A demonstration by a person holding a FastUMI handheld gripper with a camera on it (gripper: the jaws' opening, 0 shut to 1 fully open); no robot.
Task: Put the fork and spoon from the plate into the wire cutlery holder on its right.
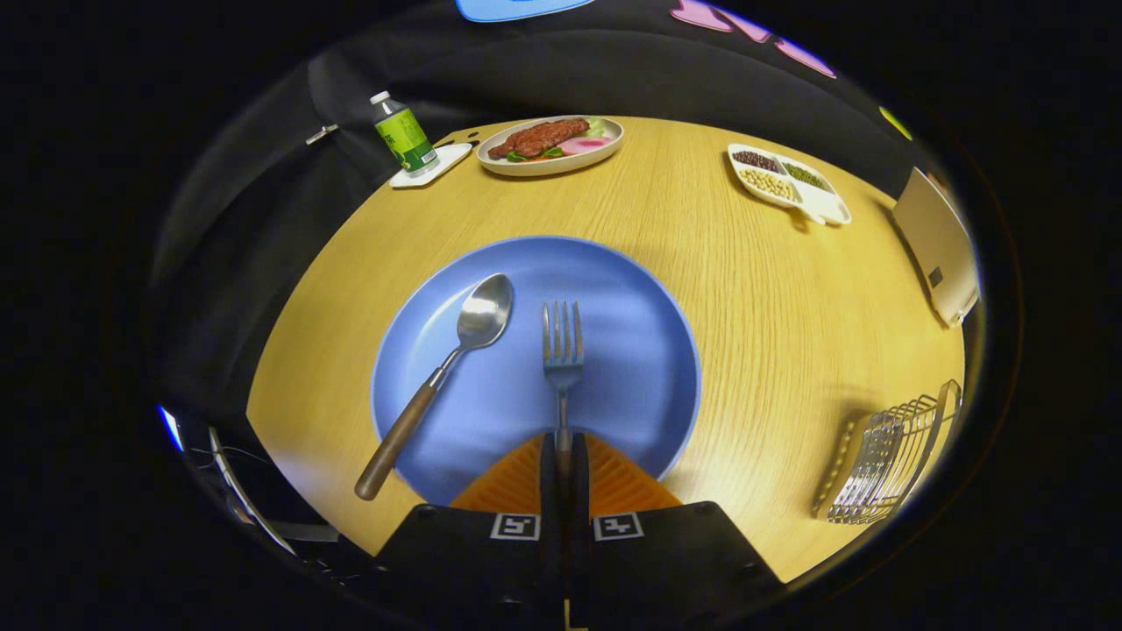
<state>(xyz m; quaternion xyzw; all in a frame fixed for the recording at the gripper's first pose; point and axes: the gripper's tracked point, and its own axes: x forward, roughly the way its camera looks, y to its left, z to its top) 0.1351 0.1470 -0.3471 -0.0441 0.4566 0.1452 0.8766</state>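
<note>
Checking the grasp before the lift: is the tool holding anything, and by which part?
Yes. The tool is shut on the fork, gripping its handle; the tines point away over the blue plate. The spoon lies free.

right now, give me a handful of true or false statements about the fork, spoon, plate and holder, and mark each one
1. The gripper is closed on the handle of the fork. True.
2. The spoon already stands in the wire cutlery holder. False: it lies on the blue plate, left of the fork, its handle sticking out over the rim.
3. The fork's tines point away from the gripper. True.
4. The wire cutlery holder sits to the left of the blue plate. False: it sits to the plate's right, on the table.
5. The green bottle stands on the blue plate. False: it stands on a small white coaster at the table's far side.
</note>
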